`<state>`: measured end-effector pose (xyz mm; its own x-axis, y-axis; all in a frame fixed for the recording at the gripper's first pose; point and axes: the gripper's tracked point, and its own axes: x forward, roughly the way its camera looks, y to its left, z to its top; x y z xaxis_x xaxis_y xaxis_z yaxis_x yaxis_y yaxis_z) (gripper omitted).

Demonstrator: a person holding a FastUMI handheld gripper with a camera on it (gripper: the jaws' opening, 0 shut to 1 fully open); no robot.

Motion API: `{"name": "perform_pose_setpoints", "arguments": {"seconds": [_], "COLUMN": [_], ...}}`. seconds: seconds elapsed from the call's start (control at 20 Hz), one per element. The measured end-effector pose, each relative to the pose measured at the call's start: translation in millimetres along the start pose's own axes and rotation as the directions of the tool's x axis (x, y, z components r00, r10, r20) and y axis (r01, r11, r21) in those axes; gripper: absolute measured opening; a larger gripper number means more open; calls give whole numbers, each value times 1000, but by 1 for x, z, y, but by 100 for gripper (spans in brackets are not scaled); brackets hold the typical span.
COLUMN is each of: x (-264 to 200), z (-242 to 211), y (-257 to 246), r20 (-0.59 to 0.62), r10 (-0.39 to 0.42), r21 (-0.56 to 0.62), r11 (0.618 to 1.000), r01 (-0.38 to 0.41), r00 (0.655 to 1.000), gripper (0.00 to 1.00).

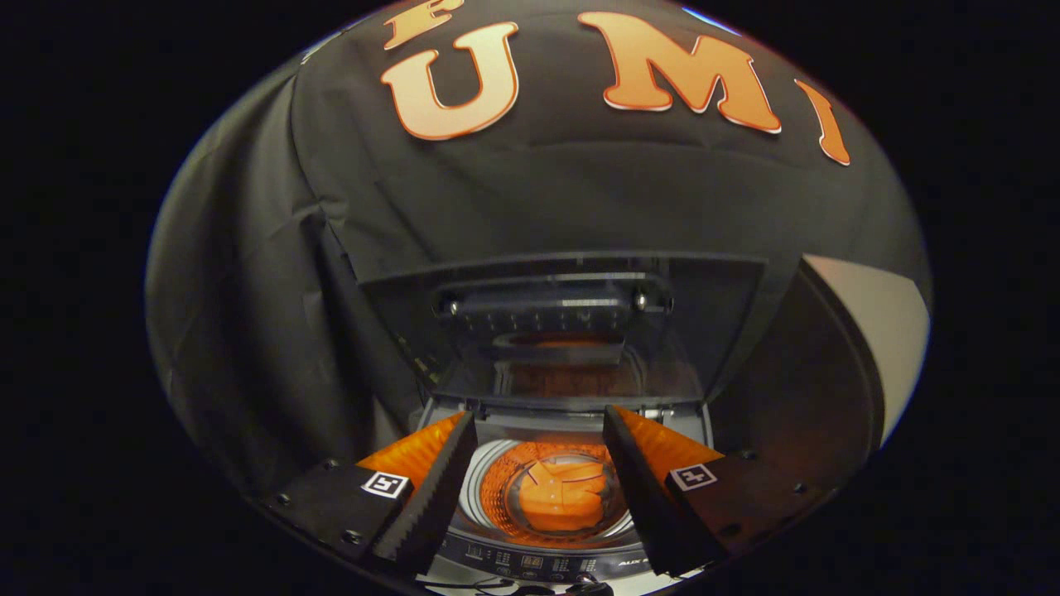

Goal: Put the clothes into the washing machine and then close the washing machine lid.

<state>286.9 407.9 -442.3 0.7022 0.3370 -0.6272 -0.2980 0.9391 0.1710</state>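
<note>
The washing machine (542,542) is a top-loader seen from above and in front, its control panel (538,564) nearest, just below the claw (538,430) fingers. Its lid (563,331) stands open, tilted up and back against the booth wall; it is dark-framed with a glossy transparent pane mirroring the tub. The round drum (553,497) lies between the spread, empty fingers, with a perforated wall and a ribbed pulsator at its bottom, lit orange.

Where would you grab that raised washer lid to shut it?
By its free top edge, from the front. The lid stands open and upright behind the drum, hinged at its base, so pulling that edge forward and down swings it closed. The gripper is open and holds nothing.
</note>
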Motion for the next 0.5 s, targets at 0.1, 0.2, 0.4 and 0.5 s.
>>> {"name": "perform_pose_setpoints", "arguments": {"seconds": [0.1, 0.2, 0.4, 0.5], "x": [-1, -2, 1, -2], "z": [15, 27, 47, 58], "y": [0, 2, 3, 4], "r20": [33, 59, 101, 115], "r10": [2, 7, 6, 0], "r21": [-12, -12, -5, 9], "r11": [1000, 1000, 1000, 1000], "r01": [-1, -6, -6, -1], "r00": [999, 998, 995, 993], "gripper": [98, 99, 99, 99]}}
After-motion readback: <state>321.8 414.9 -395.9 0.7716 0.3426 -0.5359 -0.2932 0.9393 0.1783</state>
